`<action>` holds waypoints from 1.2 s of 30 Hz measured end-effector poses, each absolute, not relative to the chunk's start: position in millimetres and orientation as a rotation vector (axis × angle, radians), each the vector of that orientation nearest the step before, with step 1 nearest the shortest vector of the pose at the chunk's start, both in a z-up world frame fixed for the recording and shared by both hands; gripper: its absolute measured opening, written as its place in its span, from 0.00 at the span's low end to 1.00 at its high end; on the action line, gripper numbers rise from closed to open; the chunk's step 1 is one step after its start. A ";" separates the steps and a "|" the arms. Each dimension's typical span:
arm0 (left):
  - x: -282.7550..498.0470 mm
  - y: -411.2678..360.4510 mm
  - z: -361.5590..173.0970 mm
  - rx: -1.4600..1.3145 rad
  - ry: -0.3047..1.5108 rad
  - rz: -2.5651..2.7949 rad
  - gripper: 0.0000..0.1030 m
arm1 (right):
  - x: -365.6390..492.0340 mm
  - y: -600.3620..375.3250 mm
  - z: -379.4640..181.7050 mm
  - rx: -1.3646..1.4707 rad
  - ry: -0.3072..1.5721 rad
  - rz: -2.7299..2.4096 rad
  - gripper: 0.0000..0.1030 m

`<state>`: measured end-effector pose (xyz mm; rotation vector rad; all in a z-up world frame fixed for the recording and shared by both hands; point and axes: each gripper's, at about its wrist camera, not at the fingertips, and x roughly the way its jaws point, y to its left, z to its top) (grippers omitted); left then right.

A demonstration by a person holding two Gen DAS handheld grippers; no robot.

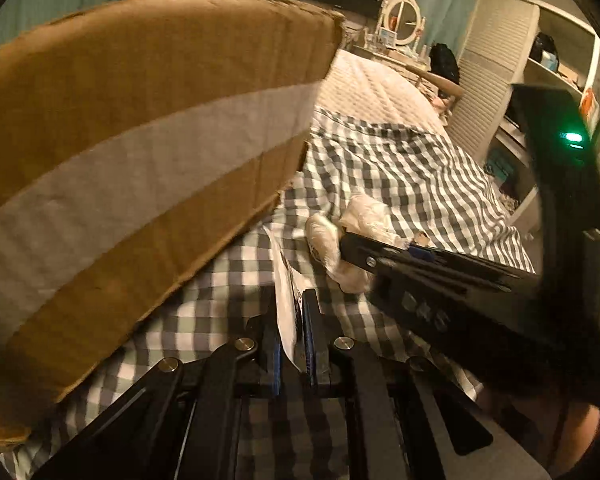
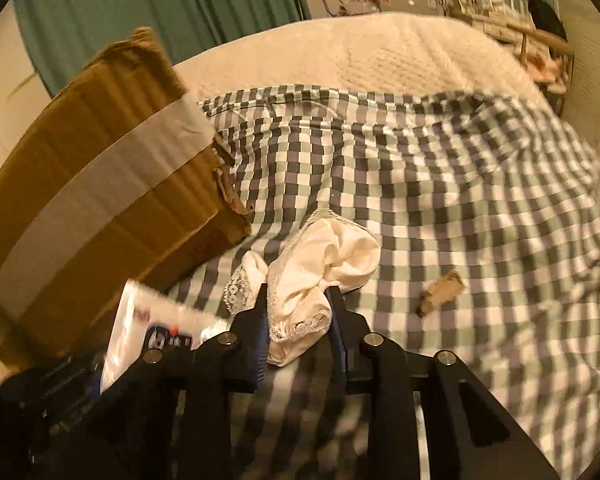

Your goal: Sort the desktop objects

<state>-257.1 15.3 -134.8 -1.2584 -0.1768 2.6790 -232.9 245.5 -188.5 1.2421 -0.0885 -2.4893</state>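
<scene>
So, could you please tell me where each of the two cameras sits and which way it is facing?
Left wrist: sits on the left gripper, looking along its fingers, shut on a white packet, beside the cardboard box; the right gripper crosses from the right.
Right wrist: sits on the right gripper, looking over the checked bedding; its fingers grip a white cloth.
Shared: the box, cloth, packet and bedding.

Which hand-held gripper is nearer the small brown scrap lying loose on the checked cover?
Right. The right hand-held gripper, shut on the white cloth, sits just left of the brown scrap. The left hand-held gripper, pinching a white packet, is further left by the cardboard box.
</scene>
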 end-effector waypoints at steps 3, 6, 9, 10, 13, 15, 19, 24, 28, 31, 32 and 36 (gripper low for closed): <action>-257.6 14.3 -130.7 -1.248 -0.211 2.659 0.09 | -215.6 251.0 -175.9 1.228 0.005 -2.528 0.22; -251.4 13.9 -116.5 -1.182 -0.205 2.678 0.09 | -194.4 265.4 -154.5 1.212 0.032 -2.564 0.22; -243.2 14.9 -97.8 -1.095 -0.203 2.679 0.09 | -176.0 275.8 -131.3 1.194 0.022 -2.590 0.22; -239.5 14.4 -90.6 -1.074 -0.210 2.673 0.09 | -169.9 275.2 -122.0 1.190 0.042 -2.598 0.22; -222.6 5.1 -58.2 -0.965 -0.294 2.651 0.09 | -142.7 270.5 -92.2 1.140 0.113 -2.621 0.22; -213.0 -3.3 -32.8 -0.874 -0.331 2.659 0.09 | -130.7 264.6 -73.3 1.102 0.128 -2.633 0.22; -192.4 -40.0 21.0 -0.685 -0.424 2.710 0.09 | -115.9 244.0 -32.6 1.010 0.120 -2.617 0.23; -180.3 -102.9 53.8 -0.566 -0.436 2.878 0.09 | -127.3 188.9 3.0 0.888 0.162 -2.561 0.23; -191.4 -136.8 43.3 -0.620 -0.461 2.933 0.09 | -159.7 142.0 9.2 0.842 0.134 -2.496 0.23; -199.7 -148.3 24.6 -0.707 -0.450 2.969 0.09 | -182.4 116.5 9.5 0.837 0.133 -2.465 0.32; -202.2 -149.8 19.7 -0.734 -0.440 2.984 0.09 | -191.0 109.3 7.7 0.837 0.131 -2.472 0.41; -206.4 -154.4 5.0 -0.825 -0.395 3.054 0.52 | -201.2 109.4 0.7 0.832 0.061 -2.535 0.67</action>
